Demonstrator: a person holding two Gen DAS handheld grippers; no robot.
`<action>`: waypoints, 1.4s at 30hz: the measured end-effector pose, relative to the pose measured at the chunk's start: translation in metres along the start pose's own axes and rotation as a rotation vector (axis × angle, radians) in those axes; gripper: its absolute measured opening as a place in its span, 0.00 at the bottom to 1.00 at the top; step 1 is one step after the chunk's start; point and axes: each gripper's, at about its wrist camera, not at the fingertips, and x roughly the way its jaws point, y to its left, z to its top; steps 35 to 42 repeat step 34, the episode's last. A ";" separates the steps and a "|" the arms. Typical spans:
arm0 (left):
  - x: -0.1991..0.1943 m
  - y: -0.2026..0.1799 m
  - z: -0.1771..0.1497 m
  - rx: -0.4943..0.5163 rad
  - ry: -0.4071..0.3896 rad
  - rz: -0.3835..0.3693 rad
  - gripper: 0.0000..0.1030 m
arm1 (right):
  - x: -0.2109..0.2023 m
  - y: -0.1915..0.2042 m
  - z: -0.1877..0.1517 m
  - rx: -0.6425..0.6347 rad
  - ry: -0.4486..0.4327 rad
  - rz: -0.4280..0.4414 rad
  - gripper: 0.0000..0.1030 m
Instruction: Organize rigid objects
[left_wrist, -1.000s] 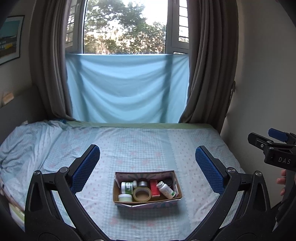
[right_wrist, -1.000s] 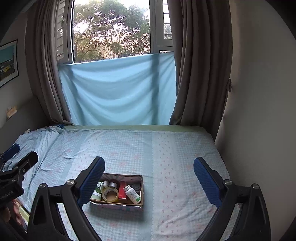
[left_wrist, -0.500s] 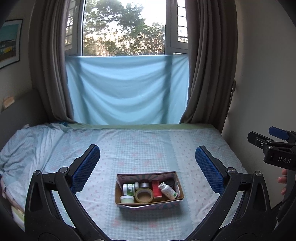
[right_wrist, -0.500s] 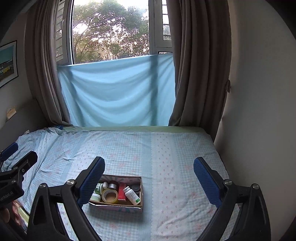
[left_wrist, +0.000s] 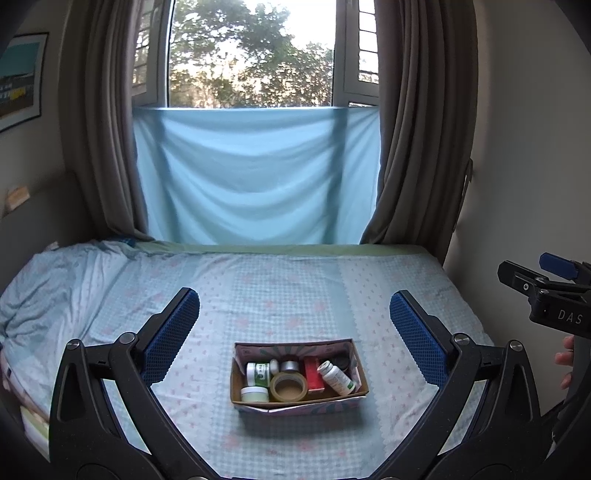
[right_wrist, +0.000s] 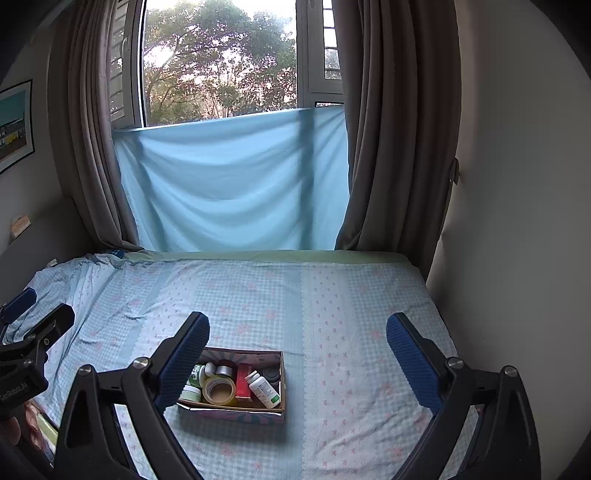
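An open cardboard box (left_wrist: 295, 407) (right_wrist: 236, 414) sits on the bed. It holds a tape roll (left_wrist: 288, 386) (right_wrist: 218, 390), a white pill bottle (left_wrist: 336, 377) (right_wrist: 263, 388), a red box (left_wrist: 314, 374) (right_wrist: 243, 382), a green-labelled jar (left_wrist: 258, 371), a small white jar (left_wrist: 255, 394) and some lids. My left gripper (left_wrist: 293, 299) hovers open above and short of the box, its jaws empty. My right gripper (right_wrist: 297, 321) is open and empty too, with the box below its left finger. Each gripper shows at the edge of the other's view.
The bed carries a blue checked sheet (left_wrist: 295, 295), rumpled at the left. A wall (right_wrist: 517, 221) borders its right side. Grey curtains and a hanging blue cloth (left_wrist: 255, 177) close off the far end. A hand (left_wrist: 565, 360) shows at the right edge.
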 end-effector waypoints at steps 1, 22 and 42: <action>0.000 0.000 0.000 0.001 -0.001 0.001 1.00 | 0.000 0.000 0.000 0.001 0.000 -0.001 0.93; -0.007 -0.001 0.001 0.021 -0.030 -0.003 1.00 | -0.002 -0.002 0.002 0.012 -0.013 -0.005 0.93; -0.013 0.006 0.002 0.005 -0.079 0.038 1.00 | -0.002 0.003 0.004 0.009 -0.015 -0.006 0.93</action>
